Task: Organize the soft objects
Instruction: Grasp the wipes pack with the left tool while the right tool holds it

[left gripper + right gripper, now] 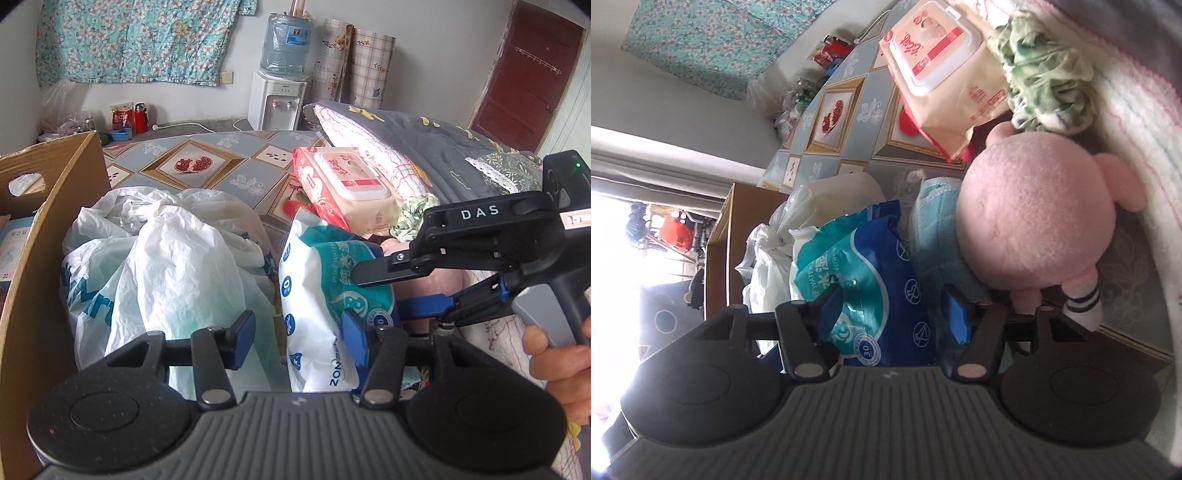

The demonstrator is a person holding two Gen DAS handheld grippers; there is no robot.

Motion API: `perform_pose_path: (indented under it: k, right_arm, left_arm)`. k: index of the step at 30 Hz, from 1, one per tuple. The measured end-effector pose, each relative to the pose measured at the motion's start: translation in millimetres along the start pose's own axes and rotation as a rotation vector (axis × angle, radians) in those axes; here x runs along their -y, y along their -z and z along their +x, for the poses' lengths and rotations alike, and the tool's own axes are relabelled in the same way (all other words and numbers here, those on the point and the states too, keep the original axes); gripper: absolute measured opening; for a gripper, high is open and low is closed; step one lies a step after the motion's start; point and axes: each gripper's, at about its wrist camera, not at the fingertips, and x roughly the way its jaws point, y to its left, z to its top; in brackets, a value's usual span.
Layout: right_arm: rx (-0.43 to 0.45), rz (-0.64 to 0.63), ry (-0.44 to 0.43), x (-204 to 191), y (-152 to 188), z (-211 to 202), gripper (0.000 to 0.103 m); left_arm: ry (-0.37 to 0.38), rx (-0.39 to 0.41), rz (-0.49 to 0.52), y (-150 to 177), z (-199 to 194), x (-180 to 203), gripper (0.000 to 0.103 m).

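left wrist view: left hand-held gripper (298,338) sits low over a bed with a patterned sheet (221,166), jaws partly apart; its right blue pad touches the side of a blue and white wipes pack (325,295), its left pad is over the crumpled white plastic bags (159,258), so no real clamp on the pack. right hand-held gripper (351,295) comes in from the right, held by a hand (554,354), one black finger lying across the same pack, the blue one under it. cardboard box (44,229) stands at far left beside the bags. pink and cream wipes pack (347,184) lies further back against a grey quilt (443,155). right wrist view, rolled sideways: right hand-held gripper (894,314) jaws half open with the blue and white wipes pack (864,273) between them, left pad at its surface, right pad clear of it, not squeezed. pink plush toy (1034,218) just beside the pack, on a light blue towel (934,236). pink and cream wipes pack (945,81) and a green patterned cloth (1045,85) behind it.
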Motion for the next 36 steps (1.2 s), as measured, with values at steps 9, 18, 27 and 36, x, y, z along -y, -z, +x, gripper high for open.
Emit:
perform_pose_path:
  k: [9, 18, 27, 36]
  right_arm:
    - [-0.008, -0.130, 0.031, -23, 10, 5, 0.058]
    - [0.044, -0.269, 0.132, -49, 24, 4, 0.051]
    - [0.094, -0.333, 0.182, -66, 39, -14, 0.044]
    - [0.174, -0.375, 0.180, -97, 58, -55, 0.044]
  left_arm:
    - [0.029, -0.012, 0.019, 0, 0, 1, 0.052]
    - [0.068, -0.037, 0.034, 2, 6, 9, 0.055]
    - [0.085, -0.012, 0.033, 0, -7, 17, 0.053]
    - [0.104, 0.079, 0.035, -8, -48, 25, 0.053]
